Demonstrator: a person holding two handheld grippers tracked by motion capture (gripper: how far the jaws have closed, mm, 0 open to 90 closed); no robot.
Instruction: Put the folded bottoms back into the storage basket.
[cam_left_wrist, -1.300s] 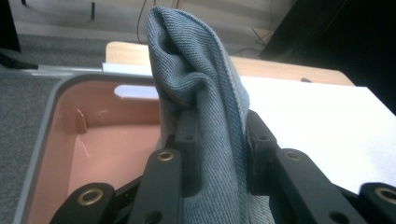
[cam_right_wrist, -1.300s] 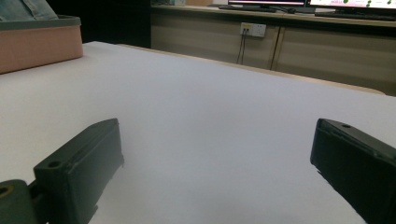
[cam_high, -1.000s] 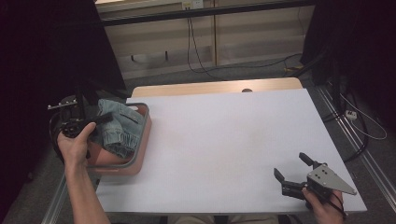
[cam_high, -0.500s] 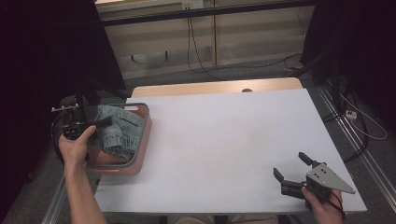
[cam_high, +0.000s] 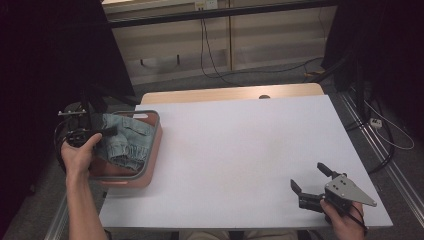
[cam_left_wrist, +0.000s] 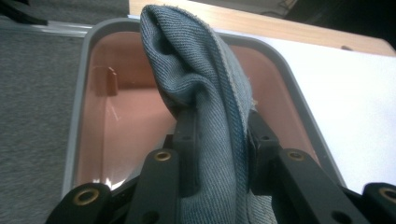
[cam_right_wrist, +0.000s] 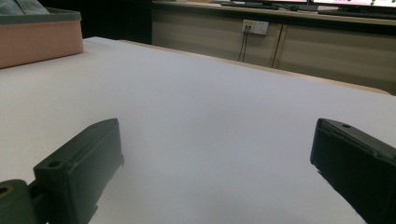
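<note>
A blue denim garment (cam_high: 125, 142) lies bunched in a salmon bin with a grey rim (cam_high: 159, 131) at the table's left edge. My left gripper (cam_high: 109, 132) reaches in from the left and is shut on a fold of the denim. In the left gripper view the denim garment (cam_left_wrist: 205, 79) rises from between the jaws of my left gripper (cam_left_wrist: 219, 123) above the bin (cam_left_wrist: 84, 70). My right gripper (cam_high: 308, 176) rests open near the table's front right corner, nothing between its fingers. The right gripper view shows my right gripper (cam_right_wrist: 217, 135) open over the bare white top.
The white tabletop (cam_high: 240, 150) stretches between the bin and my right gripper, with a wooden strip (cam_high: 230, 94) along its far edge. Beyond it are cabinets and cables on the floor (cam_high: 260, 72). The bin (cam_right_wrist: 37, 37) appears far left in the right gripper view.
The denim has sunk lower into the bin and bunched up as the left hand shifted slightly. The right gripper has stayed in place.
</note>
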